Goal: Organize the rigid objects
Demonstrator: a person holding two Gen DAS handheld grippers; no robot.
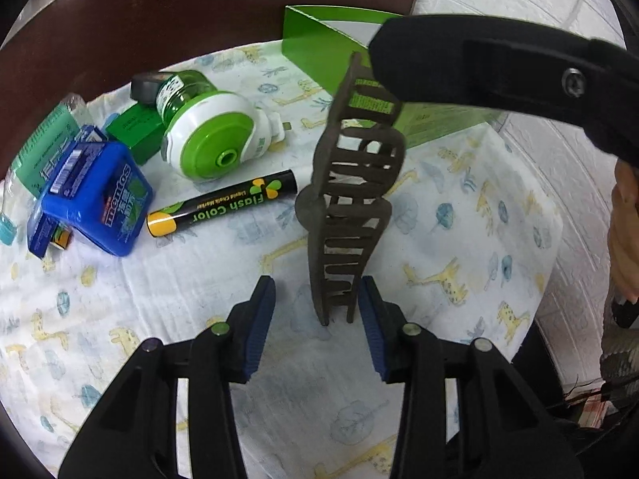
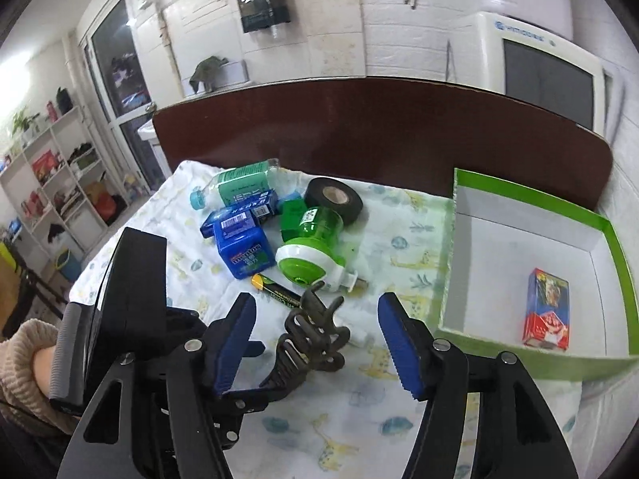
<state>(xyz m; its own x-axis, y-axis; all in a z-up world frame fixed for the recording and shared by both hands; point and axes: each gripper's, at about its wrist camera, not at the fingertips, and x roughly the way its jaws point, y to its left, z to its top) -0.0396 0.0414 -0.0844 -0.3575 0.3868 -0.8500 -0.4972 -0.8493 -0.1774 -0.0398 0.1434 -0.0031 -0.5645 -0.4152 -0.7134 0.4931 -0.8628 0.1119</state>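
A dark brown hair claw clip (image 1: 351,199) lies on the giraffe-print cloth, between my left gripper's (image 1: 317,319) open blue pads (image 1: 259,319). In the right wrist view the clip (image 2: 315,339) sits between my right gripper's (image 2: 319,339) open fingers, with the left gripper beside it at the left. A black Flash Color marker (image 1: 223,203), a blue Mentos box (image 1: 100,195) and a green-and-white device (image 1: 211,139) lie beyond. The green box (image 2: 531,279) with white inside holds a small red-and-blue pack (image 2: 547,311).
Black tape roll (image 2: 335,199), a green-labelled bottle (image 2: 239,187), blue gum packs (image 2: 247,211) and a small green box (image 1: 139,127) cluster at the back. A dark wooden headboard (image 2: 379,127) runs behind. The white brick wall (image 1: 559,159) is at the right.
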